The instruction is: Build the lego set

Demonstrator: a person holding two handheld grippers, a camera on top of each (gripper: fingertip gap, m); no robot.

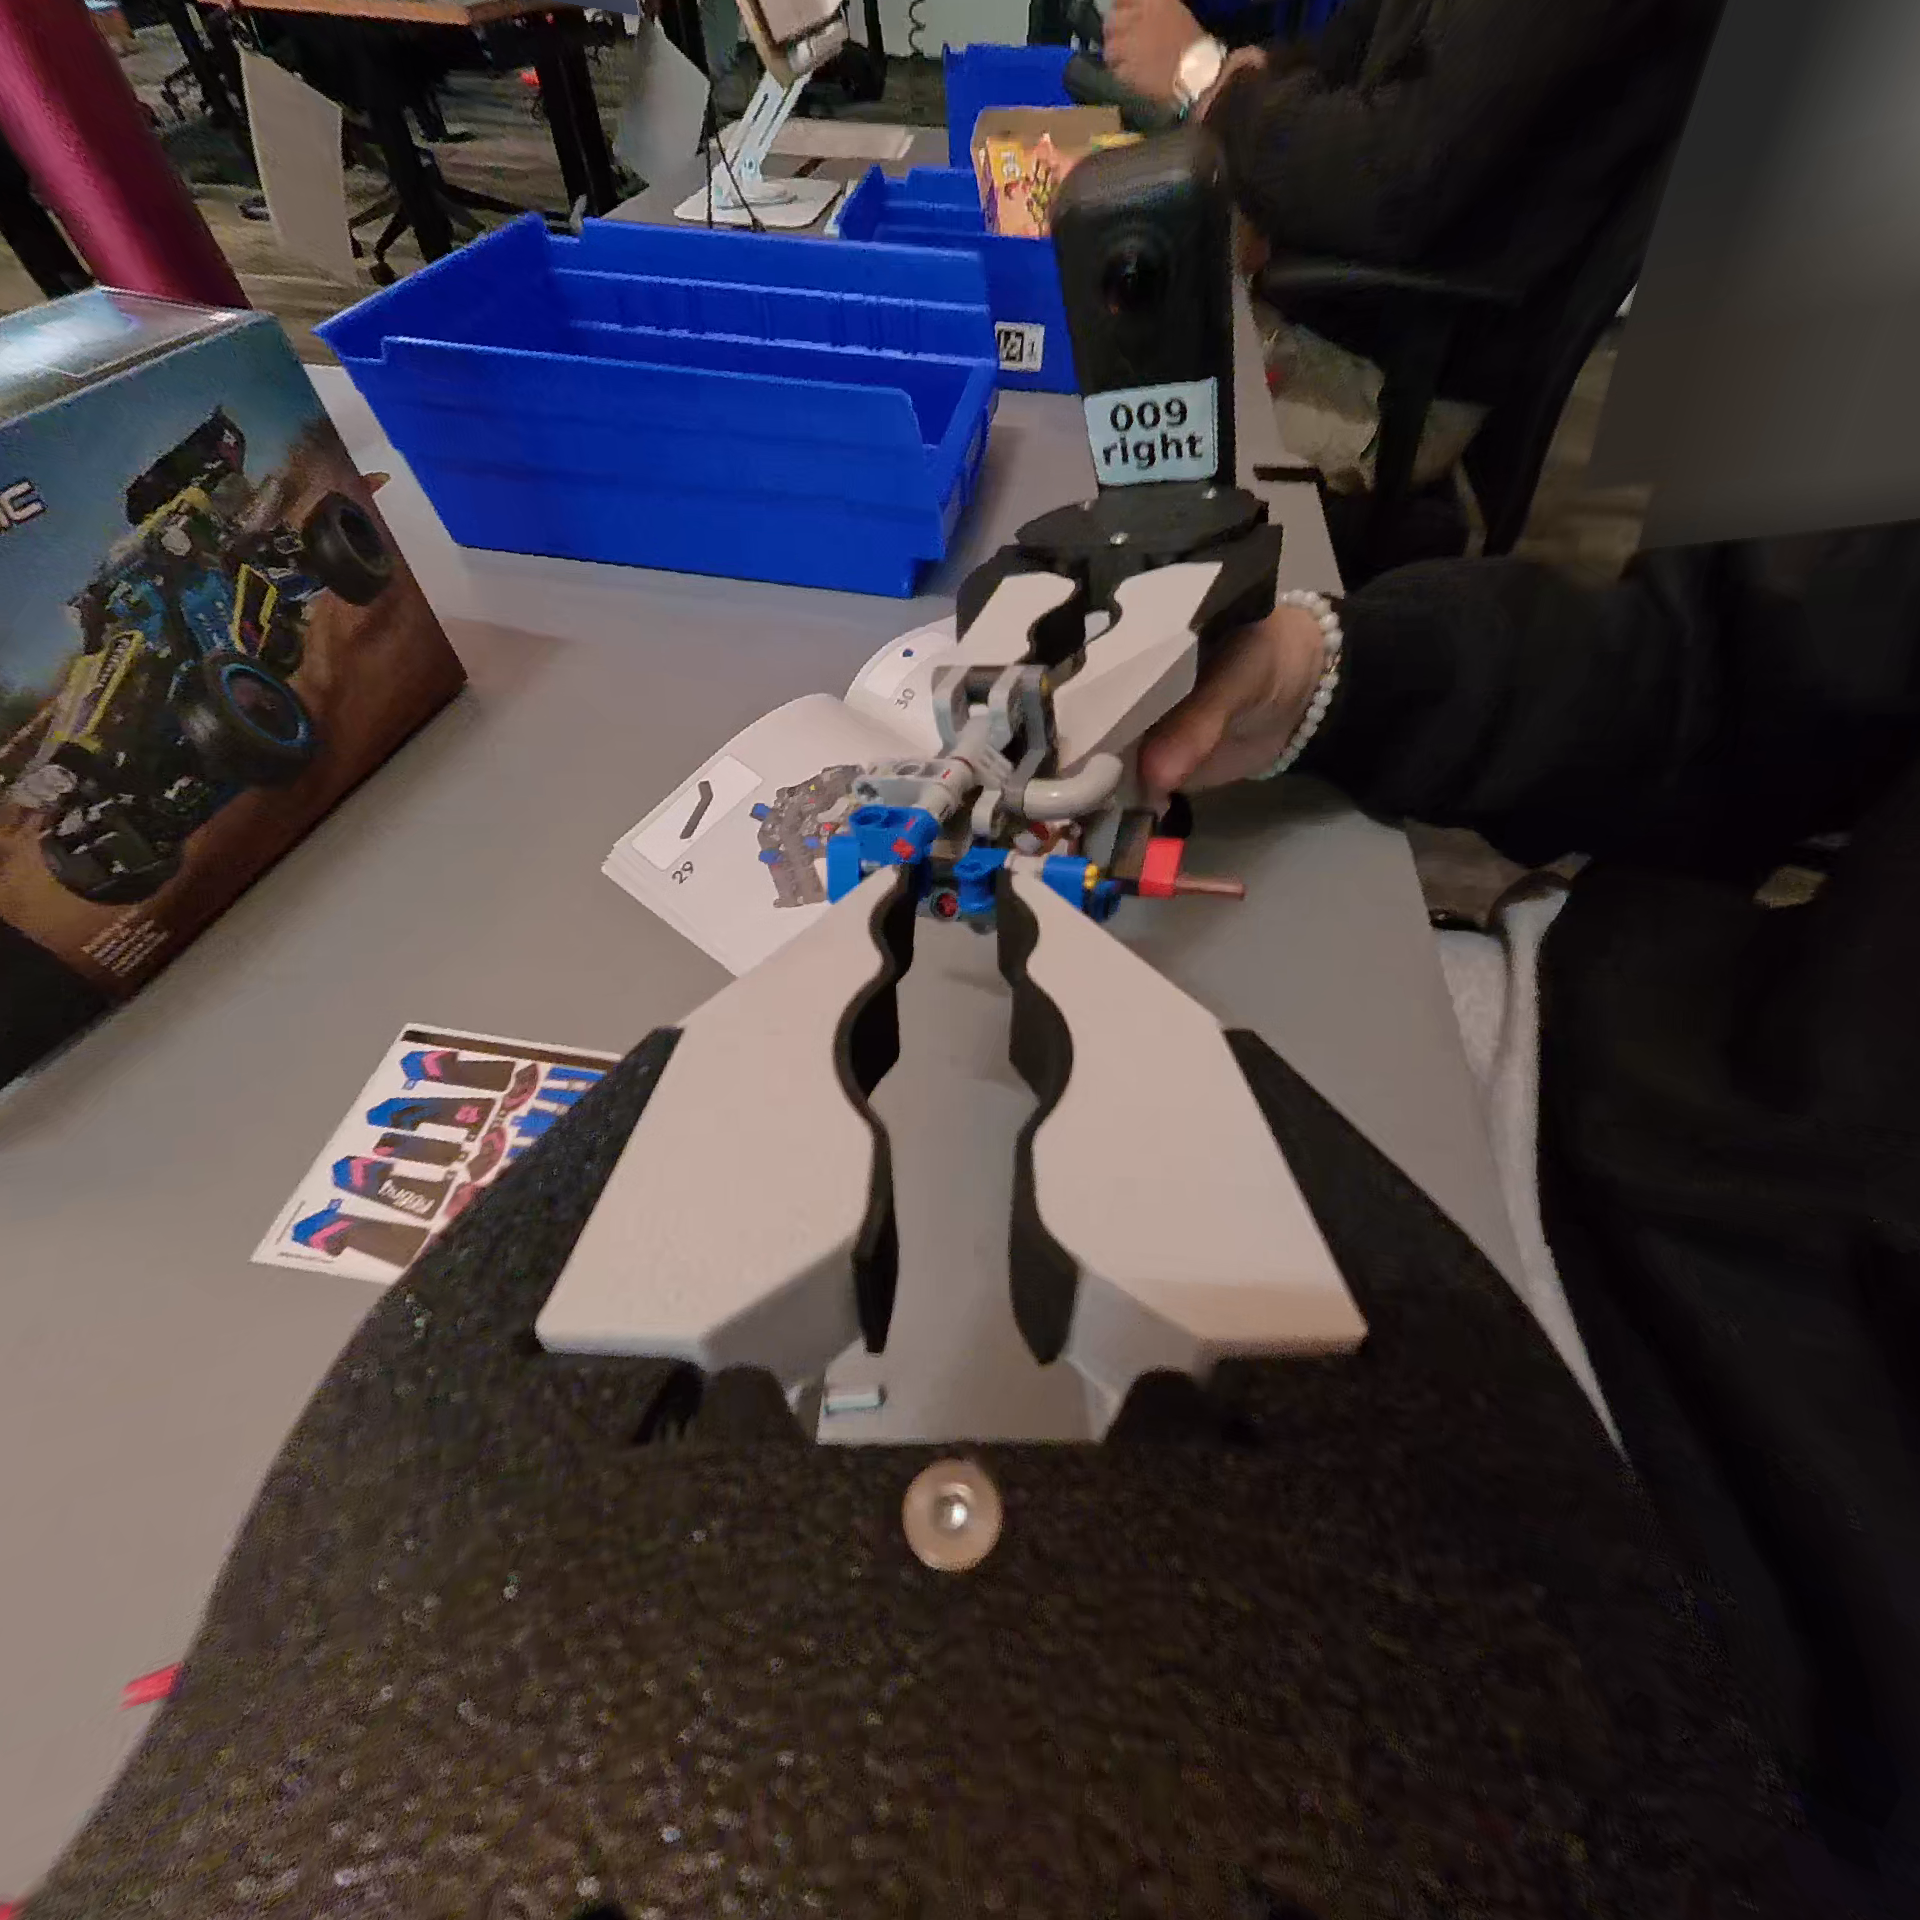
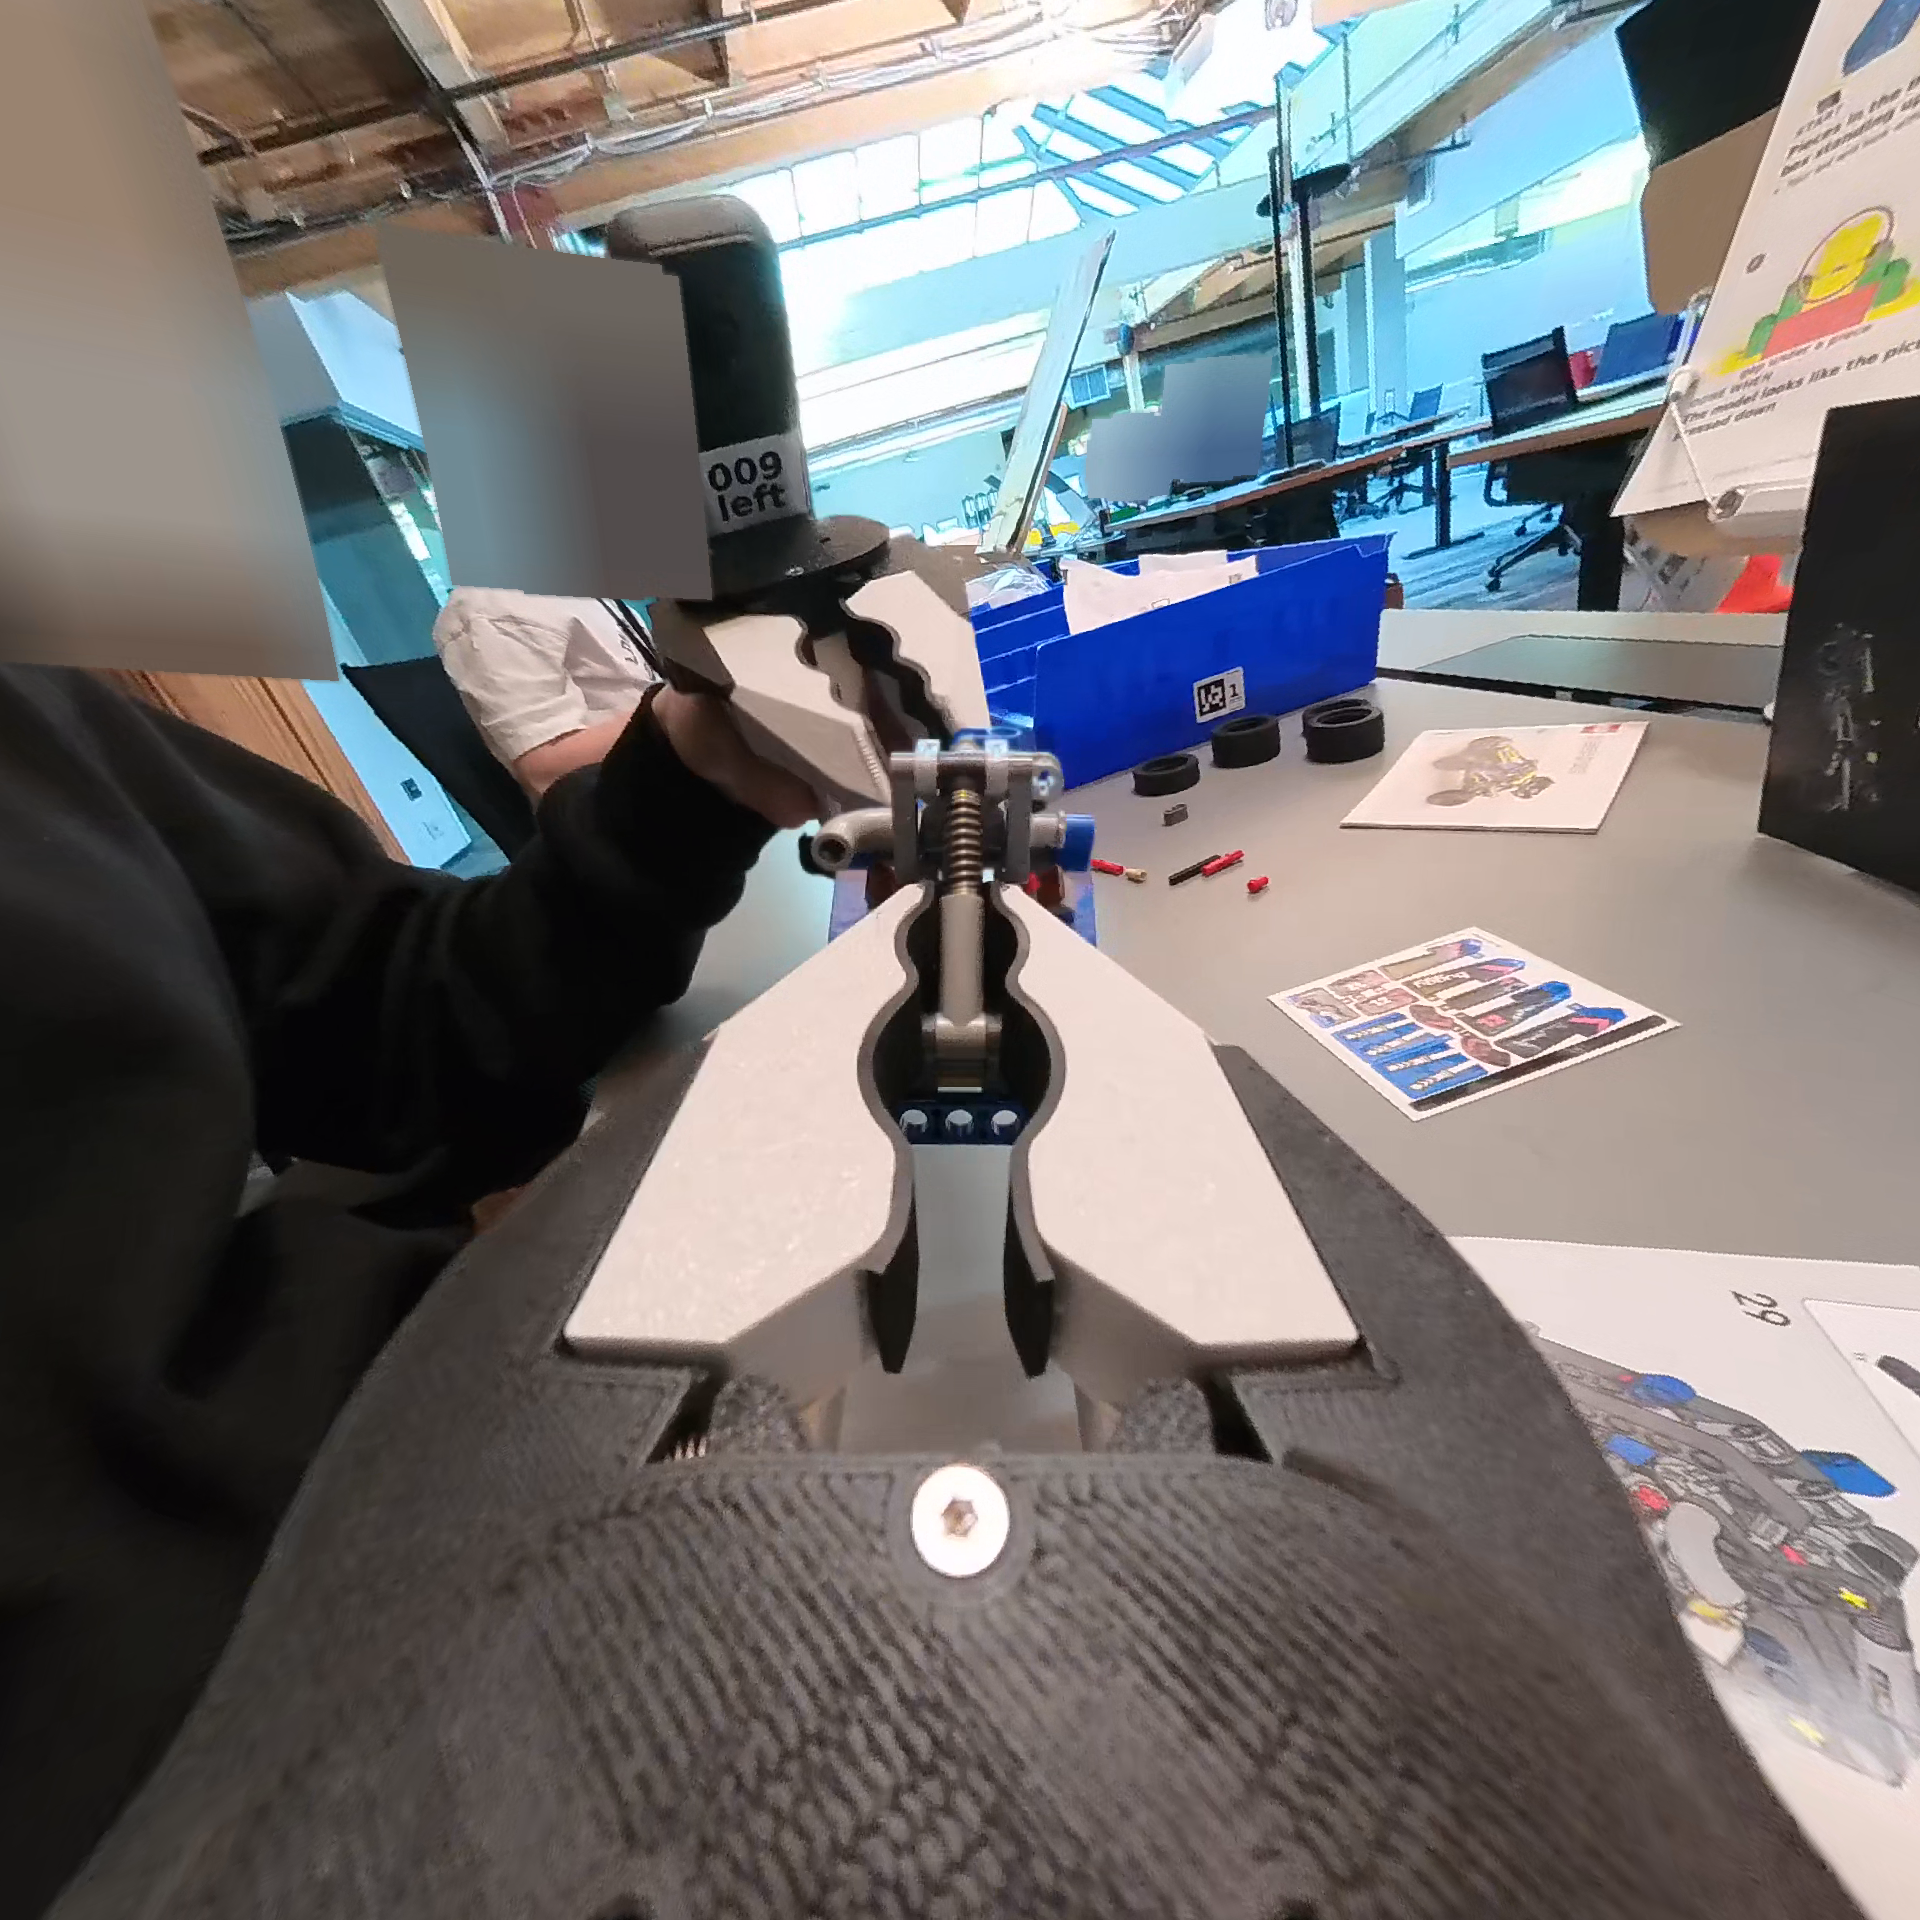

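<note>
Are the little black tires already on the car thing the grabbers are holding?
No, three black tires lie loose on the grey table by the blue bin, apart from the lego assembly.

grey, blue and red lego assembly [image 1: 966, 821] between pale grey gripper fingers [image 1: 769, 1132] with black wavy pads; blue bins [image 1: 675, 416], black tyres [image 2: 1247, 740], a blue-pink-black sticker sheet [image 2: 1470, 1023] on a grey table [image 1: 364, 914].
</note>
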